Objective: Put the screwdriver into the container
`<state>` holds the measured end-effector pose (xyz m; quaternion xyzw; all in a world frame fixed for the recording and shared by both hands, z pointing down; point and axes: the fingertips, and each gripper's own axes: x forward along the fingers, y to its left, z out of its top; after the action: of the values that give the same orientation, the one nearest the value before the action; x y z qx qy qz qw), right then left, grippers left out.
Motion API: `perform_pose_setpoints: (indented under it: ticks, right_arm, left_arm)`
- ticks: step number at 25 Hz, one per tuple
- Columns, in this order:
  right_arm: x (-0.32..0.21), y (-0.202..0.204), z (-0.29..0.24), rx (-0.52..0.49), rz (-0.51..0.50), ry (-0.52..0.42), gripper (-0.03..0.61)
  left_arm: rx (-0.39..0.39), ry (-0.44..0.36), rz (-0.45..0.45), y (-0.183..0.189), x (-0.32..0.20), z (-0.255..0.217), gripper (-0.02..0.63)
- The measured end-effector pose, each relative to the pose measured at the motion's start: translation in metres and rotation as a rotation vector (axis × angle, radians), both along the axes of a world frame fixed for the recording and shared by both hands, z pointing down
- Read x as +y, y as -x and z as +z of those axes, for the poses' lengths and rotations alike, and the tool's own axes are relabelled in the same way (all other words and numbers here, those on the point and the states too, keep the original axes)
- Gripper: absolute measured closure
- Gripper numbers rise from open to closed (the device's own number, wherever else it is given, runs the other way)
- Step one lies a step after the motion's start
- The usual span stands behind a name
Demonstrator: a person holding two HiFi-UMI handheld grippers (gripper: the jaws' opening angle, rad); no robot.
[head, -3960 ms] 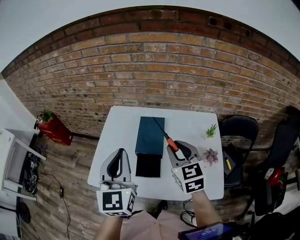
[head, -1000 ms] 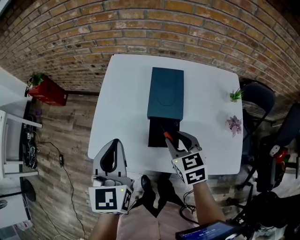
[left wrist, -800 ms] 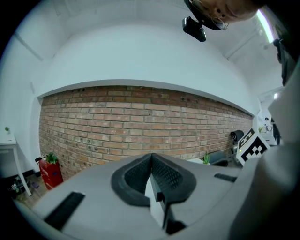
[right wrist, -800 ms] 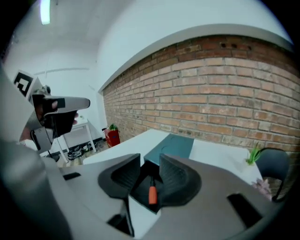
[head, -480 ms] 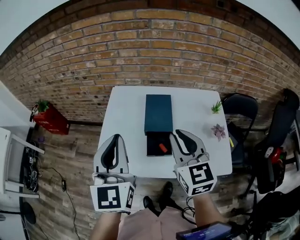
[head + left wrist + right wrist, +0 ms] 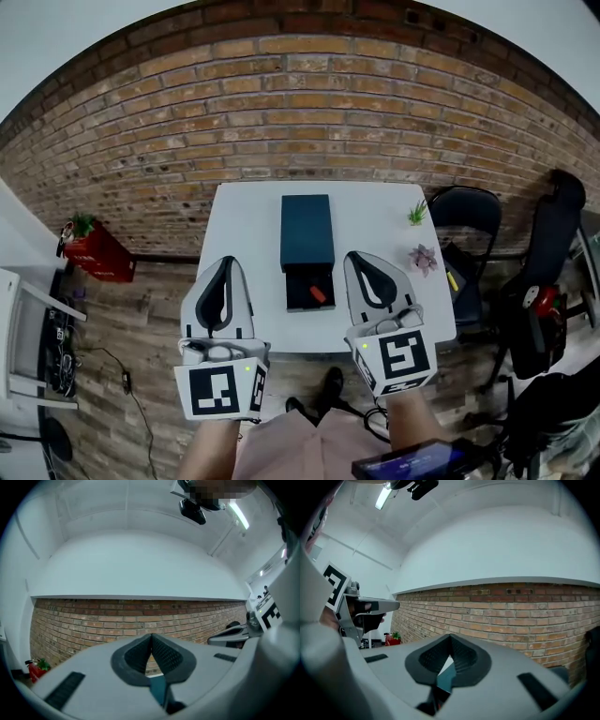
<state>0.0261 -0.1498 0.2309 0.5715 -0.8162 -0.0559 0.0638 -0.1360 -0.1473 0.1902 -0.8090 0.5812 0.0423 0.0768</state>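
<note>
The dark teal container (image 6: 307, 231) stands mid-table, its black open compartment (image 6: 302, 278) facing me. The screwdriver, of which only the orange handle (image 6: 319, 293) shows, lies inside that compartment. My right gripper (image 6: 357, 256) is held up just right of the compartment, shut with nothing between its jaws, and clear of the screwdriver. My left gripper (image 6: 226, 262) is held up to the left of the container, also shut and empty. In the left gripper view (image 6: 151, 637) and the right gripper view (image 6: 450, 638) the pads meet, and a strip of the teal container (image 6: 446, 679) shows below them.
The white table (image 6: 248, 225) stands against a brick wall (image 6: 309, 122). Two small potted plants (image 6: 417, 214) (image 6: 423, 256) sit at its right edge. A black chair (image 6: 469, 220) is to the right, and a red stand with a plant (image 6: 94, 251) is on the floor to the left.
A second ago the right gripper held the screwdriver at the compartment. It has let go, drawn back toward me and shut. The screwdriver now lies in the compartment.
</note>
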Motion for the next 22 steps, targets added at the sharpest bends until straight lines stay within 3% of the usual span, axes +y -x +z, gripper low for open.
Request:
perform_pose_setpoints:
  ticks: [22]
  right_arm:
    - [0.0055, -0.0002, -0.0025, 0.018, 0.013, -0.012, 0.581]
  left_arm:
    - [-0.005, 0.005, 0.026, -0.0082, 0.0051, 0.0024, 0.603]
